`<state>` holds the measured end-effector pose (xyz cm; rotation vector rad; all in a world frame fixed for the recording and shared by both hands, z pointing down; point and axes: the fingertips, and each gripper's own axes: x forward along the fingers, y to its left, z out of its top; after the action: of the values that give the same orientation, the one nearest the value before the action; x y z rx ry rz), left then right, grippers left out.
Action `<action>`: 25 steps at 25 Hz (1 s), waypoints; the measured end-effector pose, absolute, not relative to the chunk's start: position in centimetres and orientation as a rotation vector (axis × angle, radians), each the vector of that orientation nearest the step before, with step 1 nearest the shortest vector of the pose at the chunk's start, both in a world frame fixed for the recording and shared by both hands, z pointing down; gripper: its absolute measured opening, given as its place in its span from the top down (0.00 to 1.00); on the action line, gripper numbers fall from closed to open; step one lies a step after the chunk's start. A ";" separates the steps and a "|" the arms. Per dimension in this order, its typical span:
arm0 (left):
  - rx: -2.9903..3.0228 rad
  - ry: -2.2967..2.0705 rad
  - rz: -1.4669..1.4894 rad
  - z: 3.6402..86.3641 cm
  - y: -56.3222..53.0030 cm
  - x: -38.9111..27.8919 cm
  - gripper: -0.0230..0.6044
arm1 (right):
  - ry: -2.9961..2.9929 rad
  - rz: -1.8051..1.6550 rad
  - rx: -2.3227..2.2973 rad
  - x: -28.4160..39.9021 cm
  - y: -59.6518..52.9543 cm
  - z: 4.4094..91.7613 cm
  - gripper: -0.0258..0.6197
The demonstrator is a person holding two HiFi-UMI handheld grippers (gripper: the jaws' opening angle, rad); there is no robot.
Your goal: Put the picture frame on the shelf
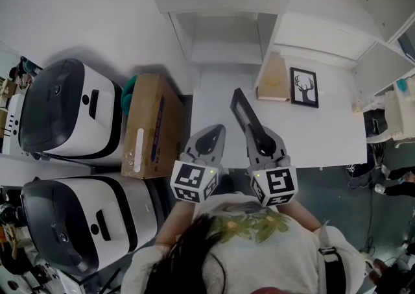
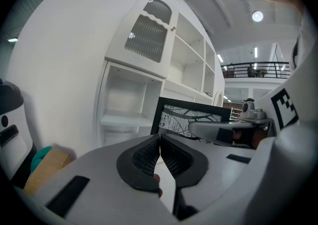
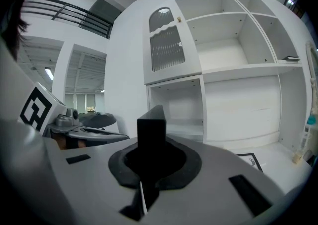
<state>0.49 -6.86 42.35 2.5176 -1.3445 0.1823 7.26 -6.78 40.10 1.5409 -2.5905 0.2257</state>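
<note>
Right gripper view: the picture frame (image 3: 150, 124) stands edge-on, its face unseen, its lower end buried between the jaws. Left gripper view: the right gripper (image 2: 195, 128) covers its lower right part.

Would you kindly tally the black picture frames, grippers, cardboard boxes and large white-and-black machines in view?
Black picture frames: 2, the held frame and the deer frame
Grippers: 2, the left gripper and the right gripper
Cardboard boxes: 1, the cardboard box
White-and-black machines: 2, the upper machine and the lower machine
Total: 7
</note>
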 end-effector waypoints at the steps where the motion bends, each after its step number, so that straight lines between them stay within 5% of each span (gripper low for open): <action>1: 2.518 -1.343 0.181 42.3 -7.1 0.4 0.91 | -2.588 0.226 1.543 7.2 -7.1 40.1 0.90; 25: 2.580 -1.283 0.164 41.8 -12.8 -0.8 0.91 | -2.578 0.191 1.598 5.0 -12.5 39.4 0.90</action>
<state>-0.84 -12.79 41.81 2.5798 -1.2828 0.1639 4.97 -12.49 39.41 1.5978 -2.5780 0.1908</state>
